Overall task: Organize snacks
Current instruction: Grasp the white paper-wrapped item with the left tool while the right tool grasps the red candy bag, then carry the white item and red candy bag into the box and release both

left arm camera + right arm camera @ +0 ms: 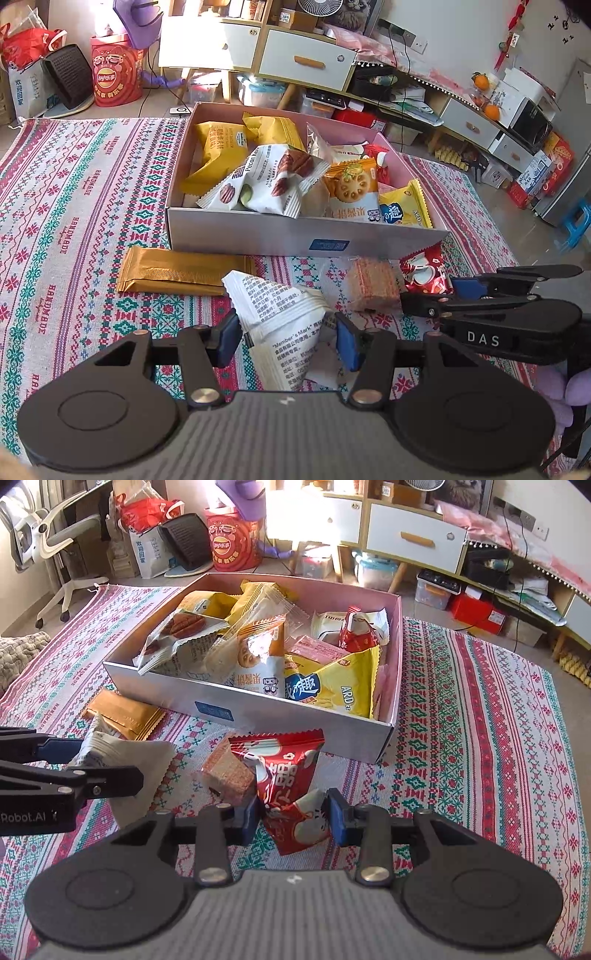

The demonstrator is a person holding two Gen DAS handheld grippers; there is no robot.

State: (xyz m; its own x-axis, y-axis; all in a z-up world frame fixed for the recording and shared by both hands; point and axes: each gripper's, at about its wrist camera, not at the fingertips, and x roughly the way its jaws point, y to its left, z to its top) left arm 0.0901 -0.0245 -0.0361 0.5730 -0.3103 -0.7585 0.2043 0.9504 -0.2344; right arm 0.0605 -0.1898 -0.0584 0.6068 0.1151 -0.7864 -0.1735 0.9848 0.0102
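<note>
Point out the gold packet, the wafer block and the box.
gold packet (184,271), left wrist view, middle of wrapper
wafer block (229,771), right wrist view, top face
box (258,236), left wrist view, front wall

Sunlit room; white drawer cabinet (306,61), office chair (48,542), patterned rug (74,206).

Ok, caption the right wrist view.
Right gripper pinches a red snack packet before the snack box.
</note>
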